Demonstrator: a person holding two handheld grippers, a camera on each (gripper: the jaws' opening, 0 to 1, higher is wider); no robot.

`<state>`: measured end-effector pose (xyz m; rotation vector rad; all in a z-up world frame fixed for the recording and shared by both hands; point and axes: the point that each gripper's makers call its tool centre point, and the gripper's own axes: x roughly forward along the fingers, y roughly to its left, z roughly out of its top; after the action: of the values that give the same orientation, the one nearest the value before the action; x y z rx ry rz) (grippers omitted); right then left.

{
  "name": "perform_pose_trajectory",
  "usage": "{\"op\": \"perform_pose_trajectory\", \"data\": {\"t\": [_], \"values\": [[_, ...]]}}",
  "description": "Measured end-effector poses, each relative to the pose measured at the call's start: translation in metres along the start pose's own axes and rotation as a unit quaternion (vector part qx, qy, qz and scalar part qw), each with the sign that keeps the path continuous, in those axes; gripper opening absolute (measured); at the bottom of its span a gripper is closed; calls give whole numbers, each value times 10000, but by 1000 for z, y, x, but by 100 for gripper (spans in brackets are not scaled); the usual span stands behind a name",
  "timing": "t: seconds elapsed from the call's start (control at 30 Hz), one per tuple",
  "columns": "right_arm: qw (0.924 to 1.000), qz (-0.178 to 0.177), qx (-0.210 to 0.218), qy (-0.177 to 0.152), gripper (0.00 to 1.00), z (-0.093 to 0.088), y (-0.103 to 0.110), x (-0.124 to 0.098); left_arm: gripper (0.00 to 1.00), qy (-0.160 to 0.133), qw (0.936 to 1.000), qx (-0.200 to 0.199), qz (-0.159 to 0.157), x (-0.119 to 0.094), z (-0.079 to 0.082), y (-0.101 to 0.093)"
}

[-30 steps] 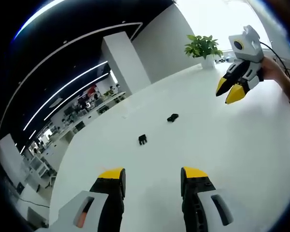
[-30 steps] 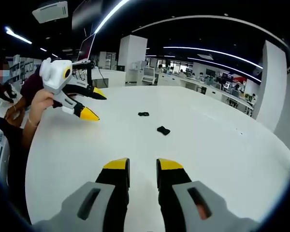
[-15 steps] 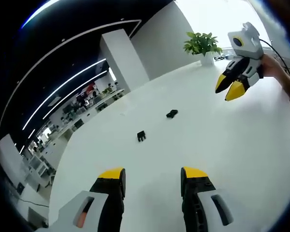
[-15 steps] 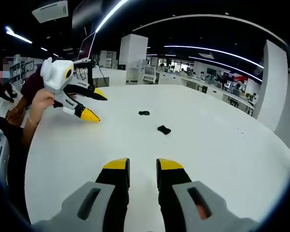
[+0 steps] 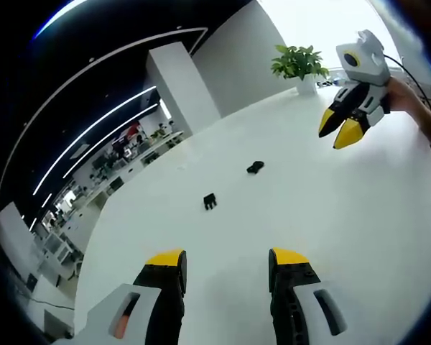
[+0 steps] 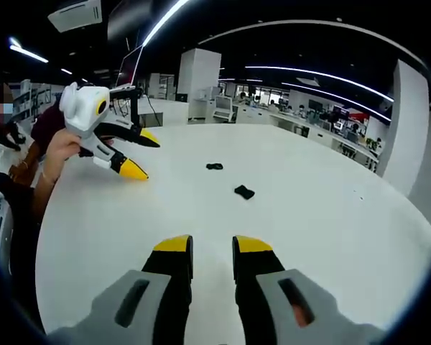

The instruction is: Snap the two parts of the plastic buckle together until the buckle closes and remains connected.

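Two small black buckle parts lie apart on the white table (image 5: 359, 215). In the left gripper view one part (image 5: 210, 202) is nearer and the other (image 5: 255, 167) farther right. My left gripper (image 5: 226, 259) hovers short of them, jaws wide apart and empty. My right gripper (image 5: 340, 128) hangs at the upper right above the table. In the right gripper view the parts (image 6: 214, 167) (image 6: 243, 192) lie ahead of my right gripper (image 6: 212, 246), whose jaws stand narrowly apart with nothing between them. There my left gripper (image 6: 138, 154) is held at the left, above the table.
A potted plant (image 5: 299, 66) stands at the table's far edge by a white wall. A hand (image 6: 57, 147) holds the left gripper, and a seated person (image 6: 14, 162) is at the left beyond the table edge. Office desks fill the background.
Both views have drifted slightly. The buckle parts lie where they were, and neither gripper's jaws have changed.
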<state>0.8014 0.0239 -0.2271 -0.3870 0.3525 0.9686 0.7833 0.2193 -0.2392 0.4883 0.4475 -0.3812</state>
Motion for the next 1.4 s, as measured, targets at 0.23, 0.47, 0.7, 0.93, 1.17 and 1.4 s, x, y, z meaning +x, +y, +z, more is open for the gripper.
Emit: {"op": "perform_pose_trajectory", "data": {"t": [0.23,0.47,0.7,0.93,1.17,1.4], "values": [[10000,-1,-31,14,22,0,1,1,46,8,10000,-19,4,1,0,1],[10000,16,-63,40,22,1,1,3,46,15,10000,-27,9,0,0,2],[9999,26,-80,60,22,2,1,4,46,22,10000,-17,16,-1,0,4],[9999,45,-92,86,22,2,1,5,46,22,10000,18,14,-1,4,5],[9999,76,-94,100,22,2,2,6,46,8,10000,41,10,0,8,5],[9998,64,-122,124,22,2,0,6,46,21,10000,93,19,-2,10,5]]}}
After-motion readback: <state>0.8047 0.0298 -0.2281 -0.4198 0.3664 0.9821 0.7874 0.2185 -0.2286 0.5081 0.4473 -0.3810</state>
